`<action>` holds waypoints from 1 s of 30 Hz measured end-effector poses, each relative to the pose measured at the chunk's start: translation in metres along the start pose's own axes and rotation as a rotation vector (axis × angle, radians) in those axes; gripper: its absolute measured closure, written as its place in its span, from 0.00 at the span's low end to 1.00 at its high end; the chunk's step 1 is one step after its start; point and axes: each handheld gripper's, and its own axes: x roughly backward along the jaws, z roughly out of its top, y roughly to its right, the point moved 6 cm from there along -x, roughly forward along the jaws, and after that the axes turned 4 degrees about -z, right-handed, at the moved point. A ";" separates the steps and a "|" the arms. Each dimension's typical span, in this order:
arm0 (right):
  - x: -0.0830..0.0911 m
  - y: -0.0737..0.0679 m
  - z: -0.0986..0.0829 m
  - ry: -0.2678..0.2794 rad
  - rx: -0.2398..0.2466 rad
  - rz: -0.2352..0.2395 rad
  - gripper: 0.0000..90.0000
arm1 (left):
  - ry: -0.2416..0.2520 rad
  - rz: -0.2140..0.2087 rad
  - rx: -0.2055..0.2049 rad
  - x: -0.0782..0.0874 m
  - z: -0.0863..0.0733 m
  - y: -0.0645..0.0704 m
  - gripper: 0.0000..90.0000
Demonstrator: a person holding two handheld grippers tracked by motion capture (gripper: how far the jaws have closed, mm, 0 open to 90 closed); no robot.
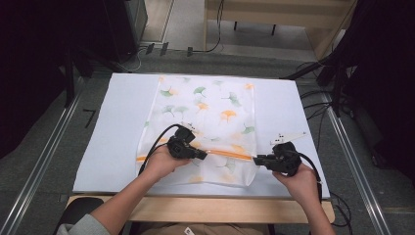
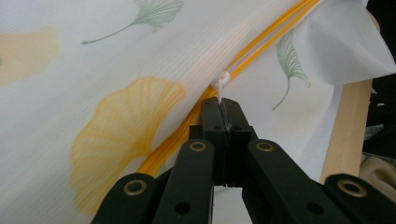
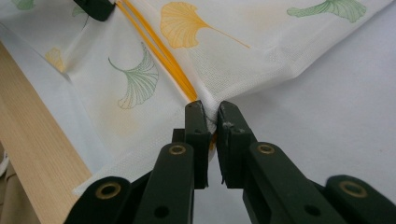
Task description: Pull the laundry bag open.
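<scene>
A white mesh bag (image 1: 203,112) printed with green and orange ginkgo leaves lies flat on the white mat (image 1: 122,132). An orange zipper (image 1: 230,154) runs across its near part. My left gripper (image 1: 204,155) is shut on the zipper's small white pull (image 2: 220,84), about midway along the zipper (image 2: 261,39). My right gripper (image 1: 256,159) pinches the bag's right edge where the zipper (image 3: 159,51) ends, its jaws (image 3: 211,109) nearly closed on the fabric. In the right gripper view, the left gripper (image 3: 95,7) shows at the top left on the zipper line.
The mat covers a wooden table whose front edge (image 1: 205,208) lies just behind the grippers. Metal rails (image 1: 44,147) run along both sides on the floor. Cables (image 1: 313,105) and dark equipment stands sit at the right and far left.
</scene>
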 end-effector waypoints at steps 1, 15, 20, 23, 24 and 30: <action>0.000 0.000 0.000 -0.003 0.002 -0.002 0.95 | 0.002 0.001 0.010 0.003 -0.003 -0.001 1.00; -0.006 0.004 0.002 -0.022 0.006 -0.002 0.95 | 0.005 0.021 0.038 0.018 -0.017 -0.011 1.00; -0.006 0.004 0.001 -0.024 0.005 -0.004 0.95 | 0.009 0.020 0.035 0.018 -0.016 -0.010 1.00; -0.006 0.005 0.001 -0.027 0.003 -0.006 0.95 | 0.007 0.020 0.033 0.018 -0.016 -0.010 1.00; -0.006 0.005 0.001 -0.027 0.003 -0.006 0.95 | 0.003 0.019 0.030 0.018 -0.016 -0.010 1.00; -0.006 0.005 0.001 -0.028 0.002 -0.004 0.95 | 0.004 0.018 0.030 0.018 -0.016 -0.010 1.00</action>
